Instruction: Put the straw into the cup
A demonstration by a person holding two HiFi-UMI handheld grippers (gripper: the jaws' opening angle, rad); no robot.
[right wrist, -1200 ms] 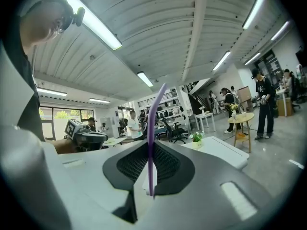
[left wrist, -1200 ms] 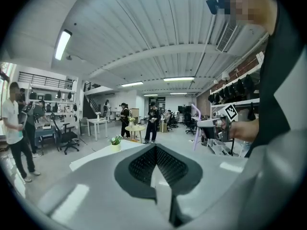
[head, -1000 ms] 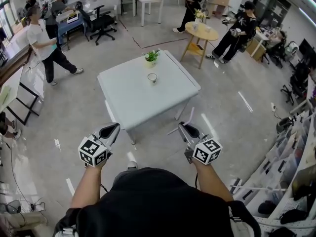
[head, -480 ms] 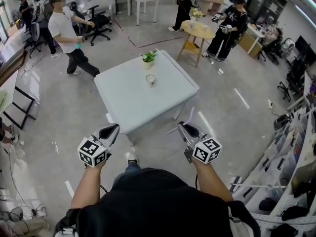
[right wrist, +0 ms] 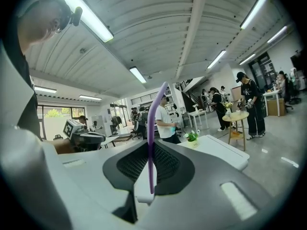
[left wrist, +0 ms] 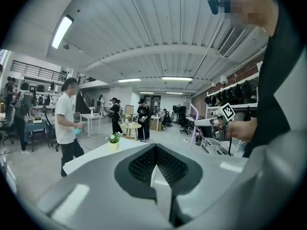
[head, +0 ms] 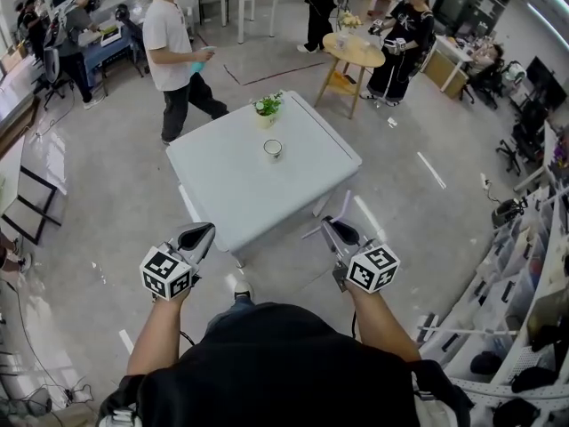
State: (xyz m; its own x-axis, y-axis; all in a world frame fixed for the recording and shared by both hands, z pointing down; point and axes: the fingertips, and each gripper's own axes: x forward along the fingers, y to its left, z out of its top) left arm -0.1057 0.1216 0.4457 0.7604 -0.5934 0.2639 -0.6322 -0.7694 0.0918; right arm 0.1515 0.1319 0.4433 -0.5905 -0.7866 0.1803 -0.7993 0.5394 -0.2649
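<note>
A white cup stands near the middle of the square white table, ahead of both grippers. My right gripper hovers off the table's near right corner, shut on a purple bent straw. In the right gripper view the straw rises upright from between the closed jaws. Level with it, by the table's near left corner, is my left gripper. Its jaws meet with nothing between them. The cup is hidden in both gripper views.
A small potted plant sits on the table's far edge. A person in a white shirt walks just beyond the table. Further back are a round wooden table with people around it, office chairs and desks. Shelving lines the right side.
The person in the white shirt has walked from the far left to just behind the table. The table sits slightly nearer to both grippers. The straw stays in the right jaws.
</note>
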